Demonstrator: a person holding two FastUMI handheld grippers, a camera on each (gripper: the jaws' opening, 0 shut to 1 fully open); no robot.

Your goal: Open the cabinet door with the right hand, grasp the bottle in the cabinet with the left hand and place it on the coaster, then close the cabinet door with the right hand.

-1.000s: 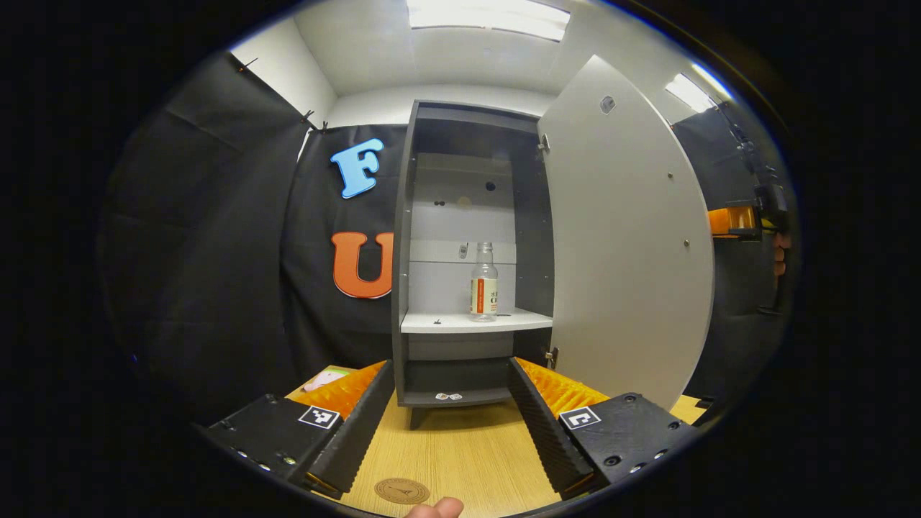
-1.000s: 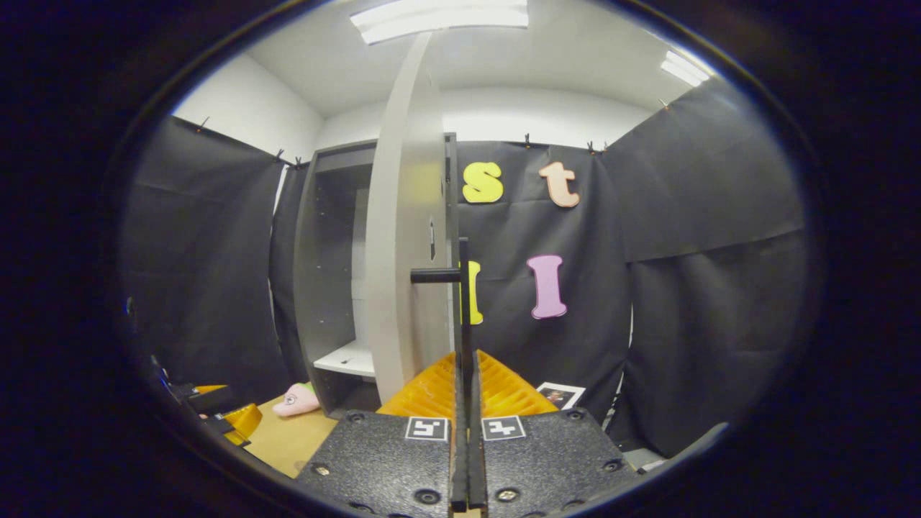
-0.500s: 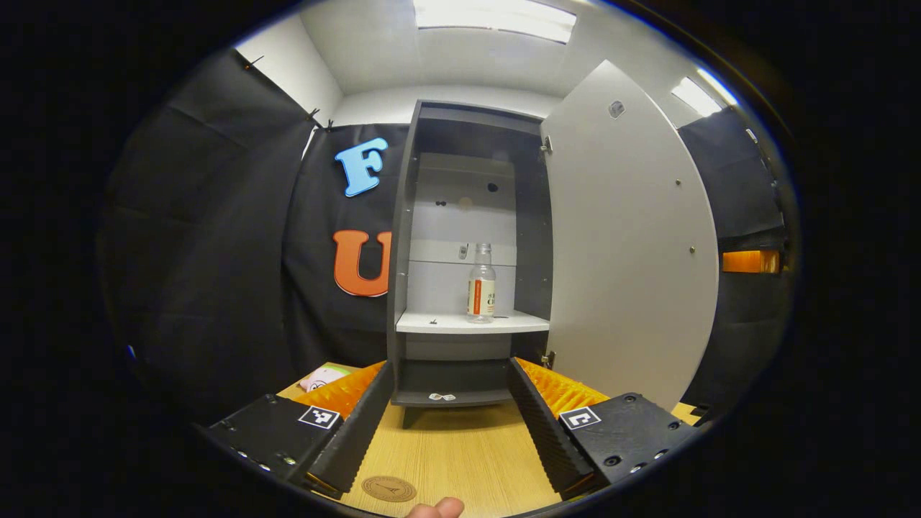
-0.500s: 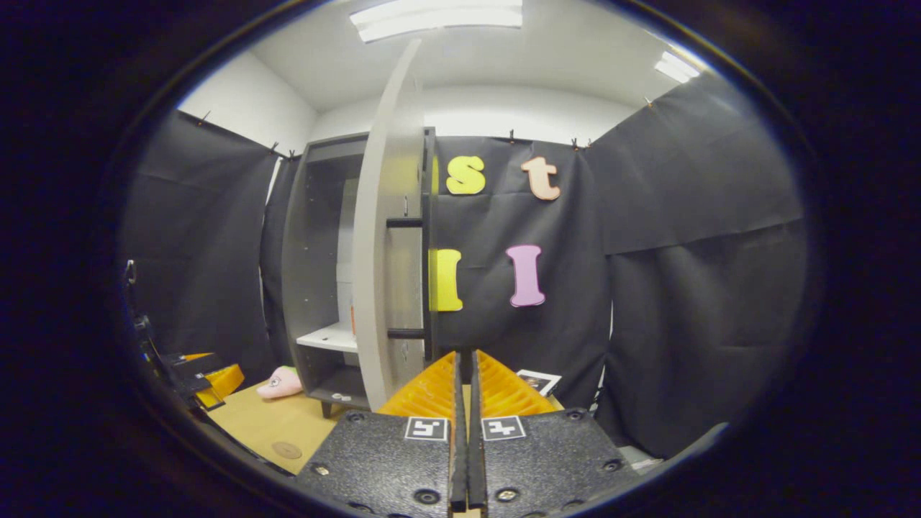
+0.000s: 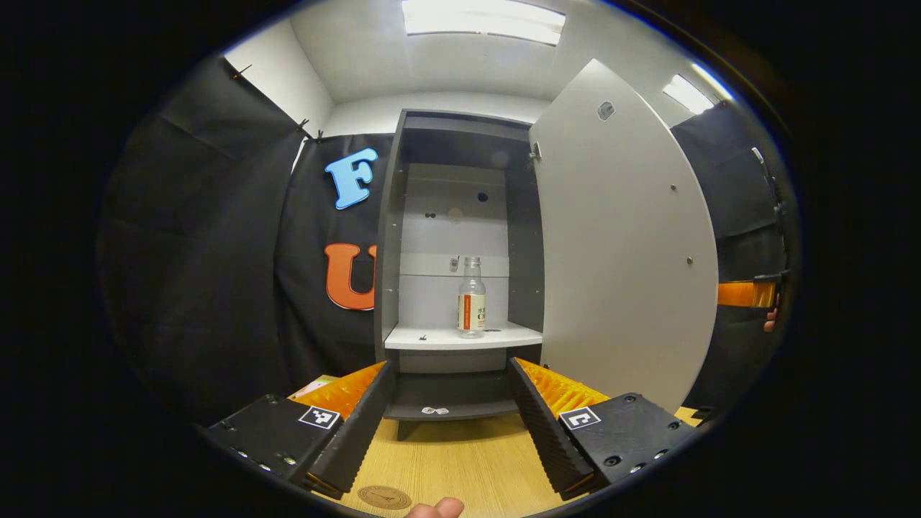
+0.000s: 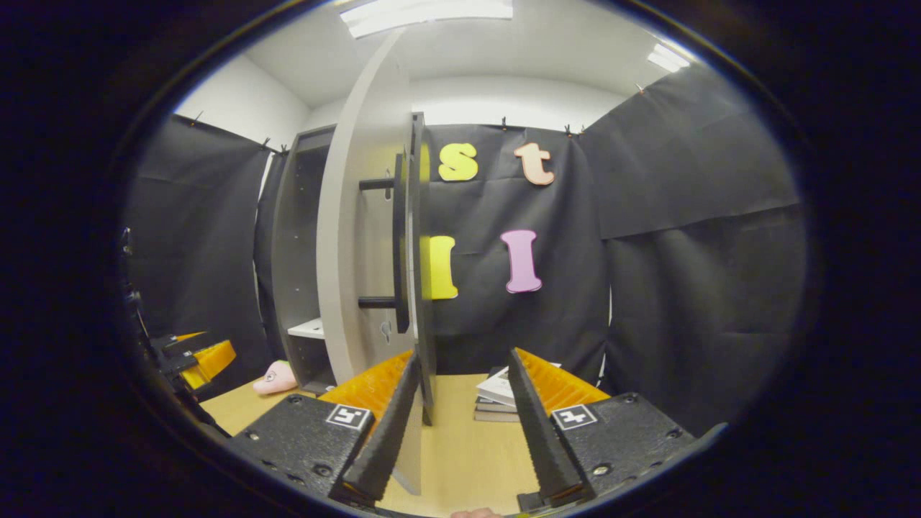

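The grey cabinet [image 5: 387,237] stands open, its door [image 5: 619,237] swung wide to the right. A clear bottle [image 5: 471,296] with an orange-and-white label stands upright on the white shelf [image 5: 439,338]. My left gripper [image 5: 450,424] is open, low over the table and well short of the cabinet, lined up with the shelf. A round brown coaster [image 5: 384,496] lies on the wood just under it. In the right gripper view the door [image 6: 352,237] is edge-on with its dark bar handle [image 6: 400,244]. My right gripper [image 6: 460,424] is open, below the handle and off it.
A pink soft toy [image 6: 277,376] lies on the wooden table [image 6: 460,460] left of the cabinet. A small stack of books [image 6: 496,397] sits beyond the right gripper. The left gripper [image 6: 196,357] shows far left. The right gripper [image 5: 748,293] peeks past the door's edge.
The right gripper, shut on the door handle a second ago, has come off it, dropped back and opened. The door stays wide open. The left gripper shifted only slightly.
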